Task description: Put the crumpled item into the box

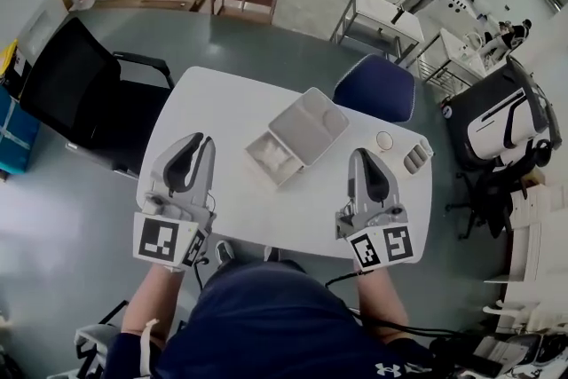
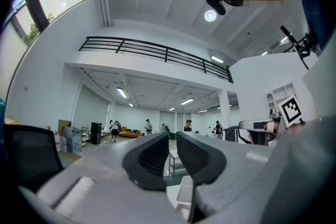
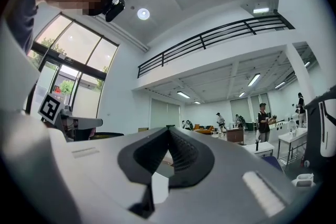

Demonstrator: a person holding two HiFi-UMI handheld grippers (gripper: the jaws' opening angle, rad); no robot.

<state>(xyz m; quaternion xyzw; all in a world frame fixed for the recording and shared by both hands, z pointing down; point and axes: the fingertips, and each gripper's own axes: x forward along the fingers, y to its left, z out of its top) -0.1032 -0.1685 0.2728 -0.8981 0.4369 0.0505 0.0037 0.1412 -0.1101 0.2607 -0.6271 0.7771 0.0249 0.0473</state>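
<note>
The crumpled item (image 1: 269, 153) is a white thing with a wrinkled surface, paper or thin cloth as far as I can tell. It lies inside the shallow box (image 1: 284, 180) in the middle of the white desk (image 1: 222, 106). So I judge that the putting-in is done.

The box is pale grey and square, with smooth low walls. Its lid (image 1: 311, 124) lies folded back flat behind it, probably so that the opening is free from above.

Both tools are held over the near edge of the desk, one on each side and well apart from the box, which suits a pause. The left hand-held gripper (image 1: 199, 141) has its dark ribbed pads a narrow gap apart, with nothing between them. The right hand-held gripper (image 1: 358, 154) has its pads pressed together and is also empty. Near it on the desk lie a small round white object (image 1: 384, 140) and a grey ridged object (image 1: 415, 158).
</note>
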